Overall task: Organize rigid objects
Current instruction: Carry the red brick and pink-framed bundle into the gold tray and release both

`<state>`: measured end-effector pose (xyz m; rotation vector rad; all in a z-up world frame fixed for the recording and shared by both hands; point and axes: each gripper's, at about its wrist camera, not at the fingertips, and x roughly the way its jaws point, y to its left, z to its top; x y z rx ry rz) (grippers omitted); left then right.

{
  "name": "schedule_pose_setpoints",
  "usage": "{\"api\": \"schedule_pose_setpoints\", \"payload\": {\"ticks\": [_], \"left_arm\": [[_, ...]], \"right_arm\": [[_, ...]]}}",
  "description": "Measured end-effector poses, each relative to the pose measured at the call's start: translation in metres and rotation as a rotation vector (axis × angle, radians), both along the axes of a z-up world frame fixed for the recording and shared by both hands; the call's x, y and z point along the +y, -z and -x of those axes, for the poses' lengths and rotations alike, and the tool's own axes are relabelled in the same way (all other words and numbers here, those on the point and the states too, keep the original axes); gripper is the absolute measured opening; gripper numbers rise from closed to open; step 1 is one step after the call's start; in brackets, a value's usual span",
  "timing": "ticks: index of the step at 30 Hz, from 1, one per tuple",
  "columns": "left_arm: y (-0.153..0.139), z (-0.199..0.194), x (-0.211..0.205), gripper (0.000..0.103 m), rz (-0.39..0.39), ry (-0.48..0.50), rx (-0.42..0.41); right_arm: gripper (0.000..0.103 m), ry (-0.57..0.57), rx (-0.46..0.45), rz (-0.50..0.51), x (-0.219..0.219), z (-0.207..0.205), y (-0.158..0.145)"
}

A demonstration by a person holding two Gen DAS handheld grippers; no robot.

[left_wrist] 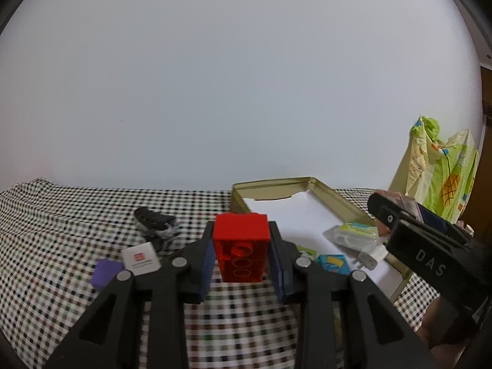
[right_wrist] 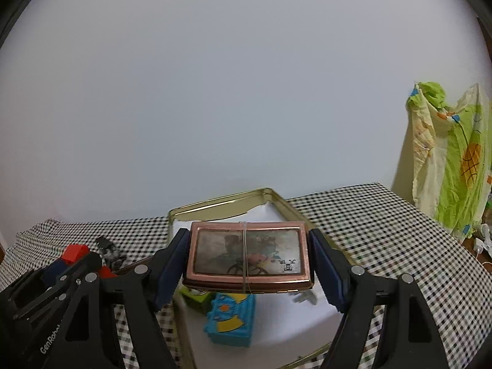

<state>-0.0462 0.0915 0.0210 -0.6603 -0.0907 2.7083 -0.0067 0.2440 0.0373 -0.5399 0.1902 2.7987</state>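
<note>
While narrow, left gripper point(left_wrist: 243, 253) jaws clamp red brick point(left_wrist: 240, 247) | right gripper point(right_wrist: 249, 259) jaws wide, gripping pink case point(right_wrist: 247, 255) | checkered surface point(left_wrist: 61, 215), gold tin point(right_wrist: 215, 204), white wall

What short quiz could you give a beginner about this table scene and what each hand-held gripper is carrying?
1. True or false: the left hand-held gripper is closed on a red building brick.
2. What does the right hand-held gripper hold?
A. a purple block
B. a pink flat case with a picture lid
C. a white card
3. Fill in: the blue toy lies inside the gold ____ lined with white paper.

Key:
1. True; the brick sits clamped between the blue pads, lifted off the checked cloth.
2. B; the pink case is gripped at both ends.
3. Tin.
</note>
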Motion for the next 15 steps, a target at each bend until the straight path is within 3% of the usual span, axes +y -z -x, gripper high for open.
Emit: {"api": "schedule_pose_setpoints", "payload": {"ticks": [15], "left_arm": [[-0.009,0.002,0.049,0.031,0.011,0.055,0.017]], "right_arm": [[0.078,0.054,0.008,0.044,0.061,0.006,-0.002]]}}
